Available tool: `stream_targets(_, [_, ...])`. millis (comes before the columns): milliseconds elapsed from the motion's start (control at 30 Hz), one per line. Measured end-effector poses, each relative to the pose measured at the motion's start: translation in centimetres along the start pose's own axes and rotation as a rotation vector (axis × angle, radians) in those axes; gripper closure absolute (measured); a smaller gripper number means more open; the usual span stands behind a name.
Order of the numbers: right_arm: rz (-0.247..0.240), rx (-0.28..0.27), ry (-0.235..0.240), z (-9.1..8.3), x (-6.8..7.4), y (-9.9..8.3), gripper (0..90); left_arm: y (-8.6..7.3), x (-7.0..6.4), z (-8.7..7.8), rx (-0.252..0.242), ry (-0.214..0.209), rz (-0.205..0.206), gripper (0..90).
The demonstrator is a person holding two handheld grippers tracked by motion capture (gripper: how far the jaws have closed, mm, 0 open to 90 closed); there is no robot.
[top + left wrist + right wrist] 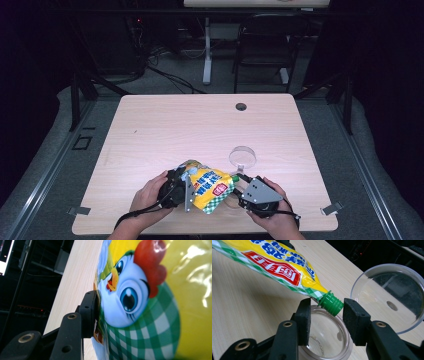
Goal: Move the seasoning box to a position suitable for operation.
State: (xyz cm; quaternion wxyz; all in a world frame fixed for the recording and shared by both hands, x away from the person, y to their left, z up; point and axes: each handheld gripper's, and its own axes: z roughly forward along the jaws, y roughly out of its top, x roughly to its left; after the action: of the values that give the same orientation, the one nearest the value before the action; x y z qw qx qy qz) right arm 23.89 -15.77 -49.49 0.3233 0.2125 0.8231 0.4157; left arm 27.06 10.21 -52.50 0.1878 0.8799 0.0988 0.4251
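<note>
My left fingers (186,186) are clamped on the edge of the yellow sauce pouch (211,187), held above the counter's (200,125) near edge. Its green cap (331,303) sits between my right fingers (326,321), which stand apart, not touching it. Just below the cap is a clear glass jar (329,340) that looks empty. Beyond it, the jar's clear lid (387,296) lies on the counter. Farther off, near the far edge, is a cable hole (241,106).

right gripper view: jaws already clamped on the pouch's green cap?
No: the green ribbed screw cap of the yellow pouch sits between the right gripper jaws with gaps on both sides.
</note>
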Motion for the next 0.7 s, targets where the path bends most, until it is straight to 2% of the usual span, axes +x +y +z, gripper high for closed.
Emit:
stream_targets(233, [-0.027, 0.012, -0.007, 0.12, 0.19, 0.0, 58.0, 0.02, 0.05, 0.08, 0.015, -0.007, 0.015, 58.5])
stream_targets(433, [-0.054, 0.023, -0.018, 0.26, 0.41, 0.09, 58.4, 0.15, 0.26, 0.04, 0.026, 0.0, 0.043, 58.5])
stream_targets(700, [-0.056, 0.038, -0.01, 0.38, 0.55, 0.05, 59.6, 0.32, 0.31, -0.12, 0.042, 0.02, 0.079, 58.5])
